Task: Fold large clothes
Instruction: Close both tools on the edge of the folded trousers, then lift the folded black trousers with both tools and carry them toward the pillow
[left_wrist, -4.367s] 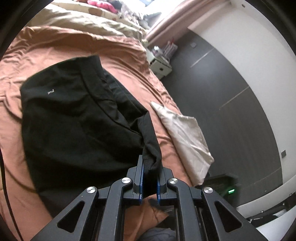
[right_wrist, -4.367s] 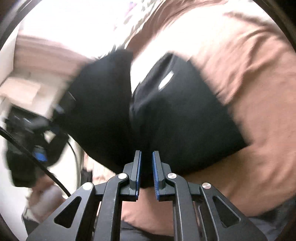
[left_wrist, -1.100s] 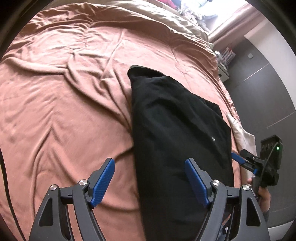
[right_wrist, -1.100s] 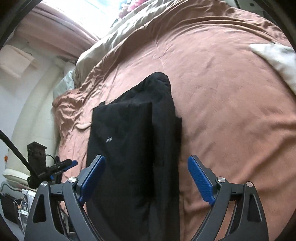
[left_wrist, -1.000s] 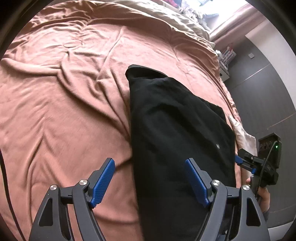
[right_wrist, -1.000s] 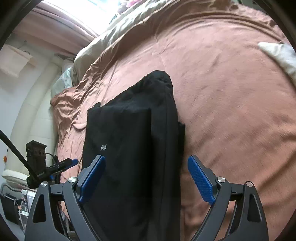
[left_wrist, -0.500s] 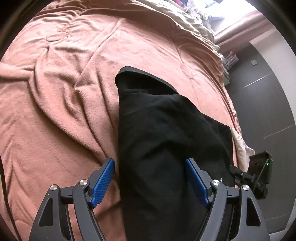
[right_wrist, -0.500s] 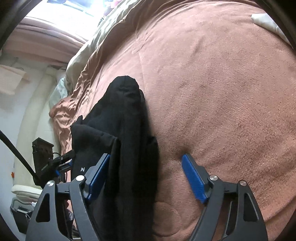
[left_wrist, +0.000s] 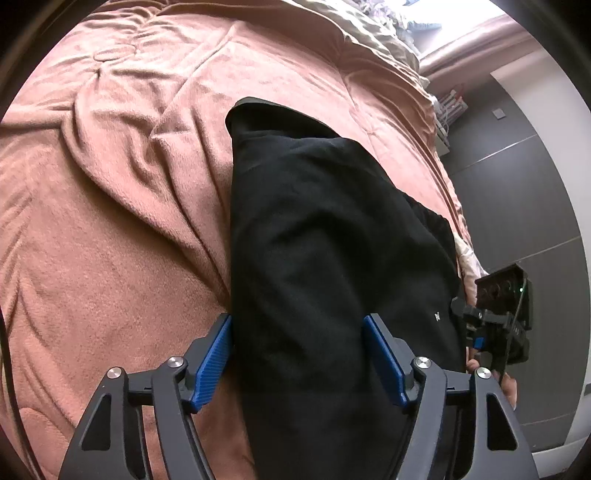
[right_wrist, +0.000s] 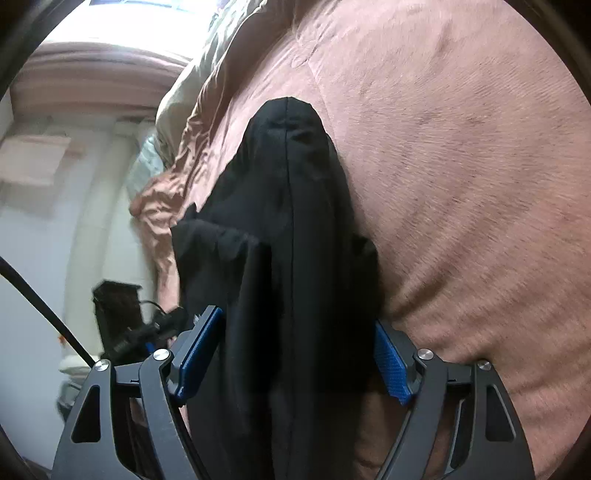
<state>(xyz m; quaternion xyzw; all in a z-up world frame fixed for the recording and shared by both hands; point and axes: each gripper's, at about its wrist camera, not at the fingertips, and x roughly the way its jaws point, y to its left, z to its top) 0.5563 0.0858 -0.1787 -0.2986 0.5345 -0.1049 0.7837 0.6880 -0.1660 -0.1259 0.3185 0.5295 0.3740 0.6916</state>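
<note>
Blue-padded, my left gripper (left_wrist: 299, 360) and right gripper (right_wrist: 295, 352) both gape wide, each straddling a near corner of the black garment (left_wrist: 332, 236), ready, I judge, to pinch both for the next fold. It lies half-folded lengthwise on the brown blanket (left_wrist: 110, 206).

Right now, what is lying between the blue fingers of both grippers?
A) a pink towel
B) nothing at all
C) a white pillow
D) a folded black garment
D: the folded black garment on the brown blanket runs between the open left gripper and open right gripper.
</note>
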